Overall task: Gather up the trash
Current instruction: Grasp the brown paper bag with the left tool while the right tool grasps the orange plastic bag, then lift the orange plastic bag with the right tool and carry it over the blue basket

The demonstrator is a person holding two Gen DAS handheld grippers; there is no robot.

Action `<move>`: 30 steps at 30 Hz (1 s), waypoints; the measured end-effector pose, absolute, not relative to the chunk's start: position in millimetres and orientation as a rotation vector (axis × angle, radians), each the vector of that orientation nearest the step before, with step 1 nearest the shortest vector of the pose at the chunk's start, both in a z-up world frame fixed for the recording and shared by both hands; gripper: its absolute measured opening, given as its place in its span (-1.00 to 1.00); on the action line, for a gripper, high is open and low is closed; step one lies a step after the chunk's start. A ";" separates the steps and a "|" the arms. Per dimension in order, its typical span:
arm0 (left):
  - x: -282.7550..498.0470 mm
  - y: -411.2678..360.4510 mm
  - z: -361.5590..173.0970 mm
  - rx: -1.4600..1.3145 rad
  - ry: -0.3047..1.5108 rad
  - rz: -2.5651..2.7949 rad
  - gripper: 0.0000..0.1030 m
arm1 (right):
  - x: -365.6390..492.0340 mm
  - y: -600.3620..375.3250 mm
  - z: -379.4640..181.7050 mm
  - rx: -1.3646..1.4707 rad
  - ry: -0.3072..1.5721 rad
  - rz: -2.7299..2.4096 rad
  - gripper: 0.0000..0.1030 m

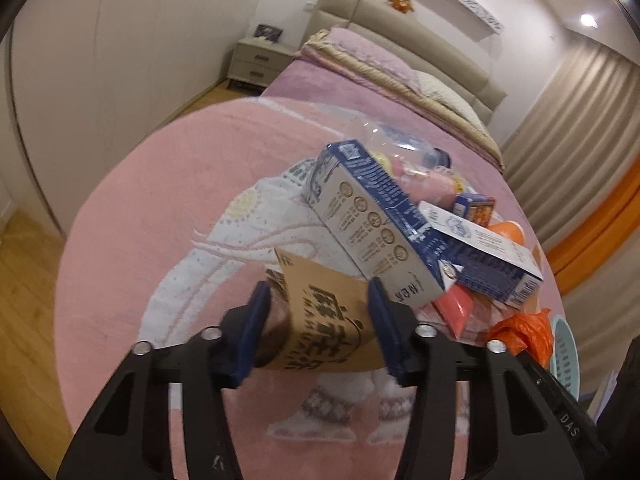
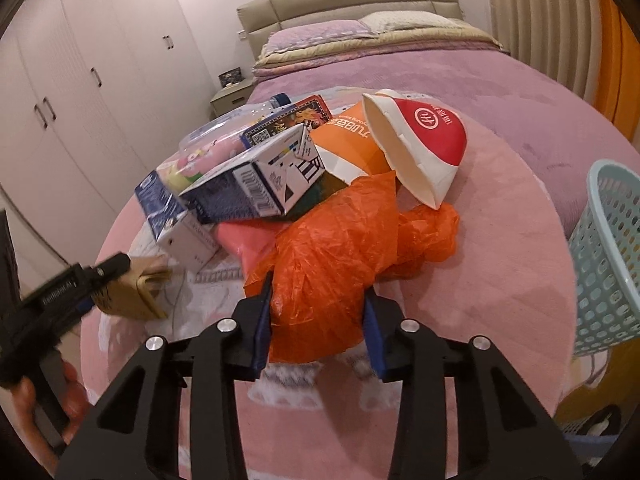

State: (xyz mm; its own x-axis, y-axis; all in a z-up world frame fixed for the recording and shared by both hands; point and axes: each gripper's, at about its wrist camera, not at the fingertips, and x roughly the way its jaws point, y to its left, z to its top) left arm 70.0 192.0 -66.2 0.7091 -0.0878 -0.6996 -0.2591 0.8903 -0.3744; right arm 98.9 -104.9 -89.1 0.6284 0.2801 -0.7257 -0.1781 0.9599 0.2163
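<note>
A heap of trash lies on a pink round mat (image 2: 500, 240) on the bed. My left gripper (image 1: 318, 296) is open, its jaws on either side of a brown paper cup (image 1: 320, 320) at the near edge of the heap; the cup also shows in the right wrist view (image 2: 132, 292). Blue-and-white cartons (image 1: 372, 216) lie just beyond it. My right gripper (image 2: 318, 300) is open, its jaws astride the near end of an orange plastic bag (image 2: 340, 248). Behind the bag lie a red-and-white paper bowl (image 2: 424, 144), an orange packet (image 2: 352, 136) and cartons (image 2: 256, 184).
A light blue perforated basket (image 2: 608, 256) stands at the right beside the bed. The purple bedspread (image 2: 460, 80), pillows and headboard lie beyond the heap. White wardrobes (image 2: 80, 80) and a nightstand (image 1: 256, 60) stand to the left. The left gripper's body (image 2: 60, 300) reaches in from the left.
</note>
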 end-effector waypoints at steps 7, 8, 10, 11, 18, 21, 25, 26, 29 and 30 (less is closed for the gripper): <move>54.3 192.9 -56.3 -0.438 0.754 0.028 -0.58 | 74.4 -116.0 -70.7 0.063 0.808 0.305 -0.35; 52.2 191.5 -55.1 -0.430 0.753 0.018 -0.59 | 72.8 -115.8 -68.4 0.052 0.801 0.309 -0.35; 49.5 187.4 -53.8 -0.413 0.756 0.003 -0.59 | 66.3 -120.3 -63.9 0.034 0.791 0.326 -0.35; 47.5 185.2 -53.6 -0.404 0.760 -0.008 -0.59 | 65.4 -122.3 -63.6 0.027 0.791 0.327 -0.35; 12.4 165.0 -57.7 -0.350 0.805 -0.111 -0.57 | 65.2 -141.5 -73.8 0.023 0.843 0.326 -0.35; -2.6 145.8 -67.1 -0.293 0.838 -0.159 -0.57 | 66.7 -146.6 -76.7 0.036 0.853 0.328 -0.35; -17.3 133.1 -84.2 -0.257 0.866 -0.178 -0.53 | 66.8 -147.7 -79.8 0.037 0.860 0.331 -0.29; -20.6 131.5 -88.0 -0.240 0.866 -0.168 -0.42 | 67.1 -147.3 -81.7 0.038 0.868 0.332 -0.29; -31.8 130.0 -93.6 -0.161 0.825 -0.113 -0.15 | 69.1 -146.1 -86.6 0.040 0.887 0.334 -0.25; -33.7 131.1 -92.1 -0.159 0.816 -0.112 -0.04 | 69.5 -145.9 -88.7 0.039 0.893 0.334 -0.20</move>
